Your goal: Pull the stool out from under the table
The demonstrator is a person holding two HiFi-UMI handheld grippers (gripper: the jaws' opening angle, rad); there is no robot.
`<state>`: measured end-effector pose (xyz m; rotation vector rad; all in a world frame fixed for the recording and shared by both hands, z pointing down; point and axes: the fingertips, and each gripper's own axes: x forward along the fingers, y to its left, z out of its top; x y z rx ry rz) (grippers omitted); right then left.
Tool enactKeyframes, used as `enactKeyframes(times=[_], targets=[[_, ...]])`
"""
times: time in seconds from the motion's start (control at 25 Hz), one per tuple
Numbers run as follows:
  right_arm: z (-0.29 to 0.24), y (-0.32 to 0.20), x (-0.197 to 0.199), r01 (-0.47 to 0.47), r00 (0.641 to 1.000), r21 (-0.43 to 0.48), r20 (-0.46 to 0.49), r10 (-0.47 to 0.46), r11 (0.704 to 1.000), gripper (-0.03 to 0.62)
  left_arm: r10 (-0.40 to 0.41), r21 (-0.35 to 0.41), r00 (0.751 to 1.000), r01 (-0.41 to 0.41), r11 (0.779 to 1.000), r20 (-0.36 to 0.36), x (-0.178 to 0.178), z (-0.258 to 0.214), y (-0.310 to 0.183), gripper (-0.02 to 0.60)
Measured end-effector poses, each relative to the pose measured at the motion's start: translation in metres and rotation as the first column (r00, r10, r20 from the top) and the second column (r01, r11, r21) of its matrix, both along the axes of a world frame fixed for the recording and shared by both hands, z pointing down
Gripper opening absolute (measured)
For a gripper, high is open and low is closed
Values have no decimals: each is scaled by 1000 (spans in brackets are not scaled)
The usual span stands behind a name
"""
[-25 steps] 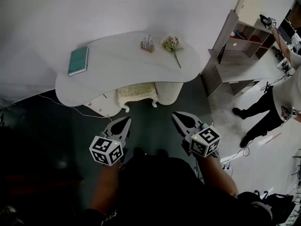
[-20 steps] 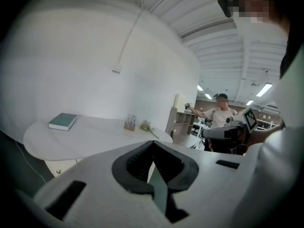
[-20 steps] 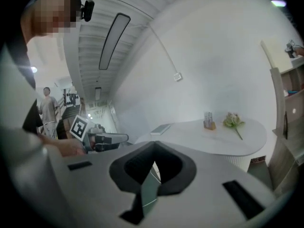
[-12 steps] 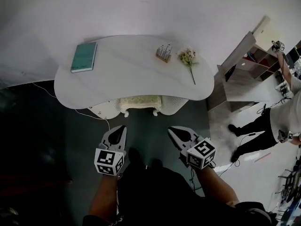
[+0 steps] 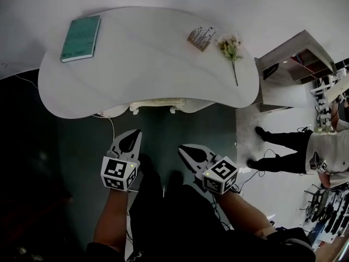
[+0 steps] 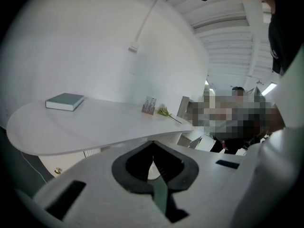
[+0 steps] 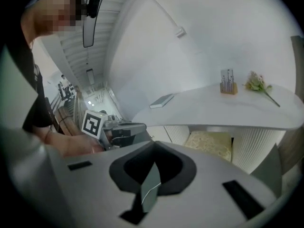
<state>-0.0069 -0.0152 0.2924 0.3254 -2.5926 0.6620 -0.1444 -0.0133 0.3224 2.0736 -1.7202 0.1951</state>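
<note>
We're looking at the cream-cushioned stool with white legs [image 5: 154,103] sitting tucked under the white kidney-shaped table [image 5: 147,64], ahead of both tongs and clear of them. We're holding the left gripper [image 5: 132,138] and right gripper [image 5: 186,152] side by side, forearms reaching forward, noses pointing at the stool and tilting a bit down. Both pairs of jaws are pressing together on nothing. Counting: one stool, one table, two grippers, one teal book [image 5: 80,30], one flower sprig [image 5: 231,49].
</note>
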Motion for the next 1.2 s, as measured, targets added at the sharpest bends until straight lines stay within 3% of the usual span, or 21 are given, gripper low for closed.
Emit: enactKeyframes(times=[0.36, 0.72, 0.96, 1.2], targets=[[64, -7, 31, 11, 1000, -76, 28, -9, 997, 6, -48, -69, 999, 47, 996, -14, 35, 54, -16, 9], [153, -15, 29, 37, 997, -103, 68, -30, 994, 6, -89, -122, 995, 84, 989, -42, 67, 140, -17, 9], [200, -27, 29, -29, 998, -45, 54, 31, 999, 6, -154, -109, 988, 152, 982, -10, 61, 184, -15, 14], [244, -51, 5, -14, 998, 57, 70, 10, 998, 6, -275, -87, 961, 273, 958, -9, 30, 245, -25, 14]])
